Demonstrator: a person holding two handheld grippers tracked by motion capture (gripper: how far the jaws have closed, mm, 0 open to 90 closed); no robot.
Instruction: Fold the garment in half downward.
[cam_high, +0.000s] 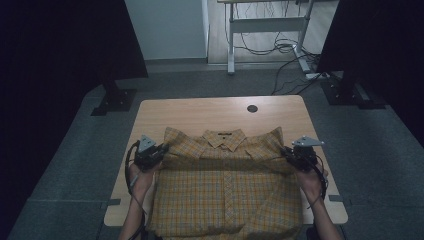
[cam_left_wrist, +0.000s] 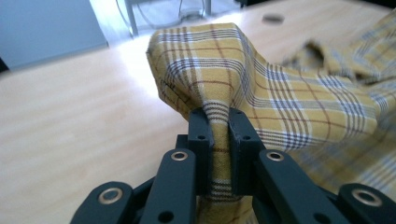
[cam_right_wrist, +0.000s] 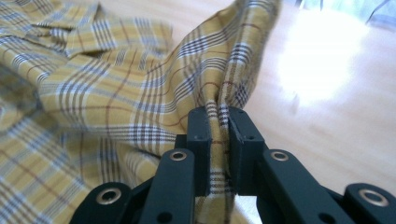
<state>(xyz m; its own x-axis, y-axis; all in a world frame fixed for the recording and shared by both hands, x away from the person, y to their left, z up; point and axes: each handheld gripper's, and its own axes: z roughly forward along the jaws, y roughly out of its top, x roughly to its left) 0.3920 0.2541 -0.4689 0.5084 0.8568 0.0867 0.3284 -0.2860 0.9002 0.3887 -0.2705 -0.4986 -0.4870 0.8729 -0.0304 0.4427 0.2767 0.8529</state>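
A yellow plaid shirt (cam_high: 225, 185) lies front up on the wooden table (cam_high: 200, 112), collar (cam_high: 223, 136) toward the far side. My left gripper (cam_high: 161, 152) is shut on a fold of the shirt's left edge near the shoulder. In the left gripper view the cloth (cam_left_wrist: 219, 70) is pinched between the left gripper's (cam_left_wrist: 218, 122) black jaws and rises off the table. My right gripper (cam_high: 287, 154) is shut on the right edge near the other shoulder. In the right gripper view the right gripper's (cam_right_wrist: 218, 122) jaws press on a raised fold of plaid cloth (cam_right_wrist: 229, 65).
A round black grommet (cam_high: 252, 108) sits near the table's far edge. Bare wood shows beyond the collar and beside both sleeves. The shirt's hem hangs over the near edge. Black stands (cam_high: 115, 97) and a desk frame with cables (cam_high: 280, 47) are on the floor behind.
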